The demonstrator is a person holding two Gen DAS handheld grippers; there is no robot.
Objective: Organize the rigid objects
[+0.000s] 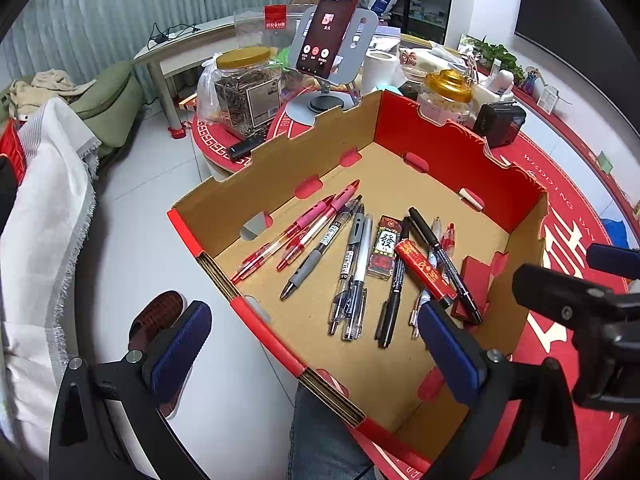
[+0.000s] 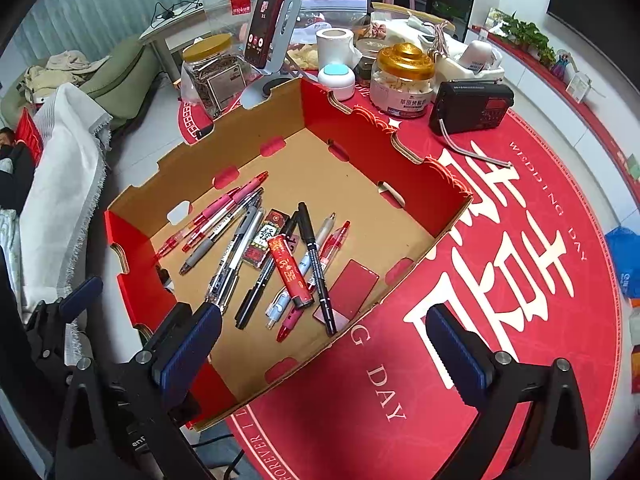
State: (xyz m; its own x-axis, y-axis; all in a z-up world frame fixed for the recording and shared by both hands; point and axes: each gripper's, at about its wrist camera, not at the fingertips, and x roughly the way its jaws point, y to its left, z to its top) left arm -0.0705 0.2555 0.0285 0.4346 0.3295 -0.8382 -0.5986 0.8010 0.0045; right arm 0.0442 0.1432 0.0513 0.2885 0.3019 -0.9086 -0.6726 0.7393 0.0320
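Observation:
A red and brown cardboard box [image 1: 460, 148] [image 2: 352, 120] sits on the round table. Inside lie several pens [image 1: 348, 276] [image 2: 228, 264], red pens [image 1: 296, 228] [image 2: 216, 212], black markers [image 1: 444, 256] [image 2: 316, 264], a red tube [image 1: 424, 268] [image 2: 290, 272], a small patterned lighter [image 1: 385, 246] [image 2: 266, 238] and a red card [image 2: 352, 286]. My left gripper [image 1: 316, 344] is open and empty above the box's near left corner. My right gripper [image 2: 324, 356] is open and empty above the box's near right wall; it also shows in the left wrist view [image 1: 580, 276].
A red table mat [image 2: 500, 280] covers the table. Behind the box stand a phone on a stand [image 1: 324, 36] [image 2: 266, 20], two jars [image 1: 244, 88] [image 2: 402, 80], a black radio [image 2: 472, 106], a paper roll [image 2: 334, 46]. A white cloth [image 1: 44, 208] lies at left.

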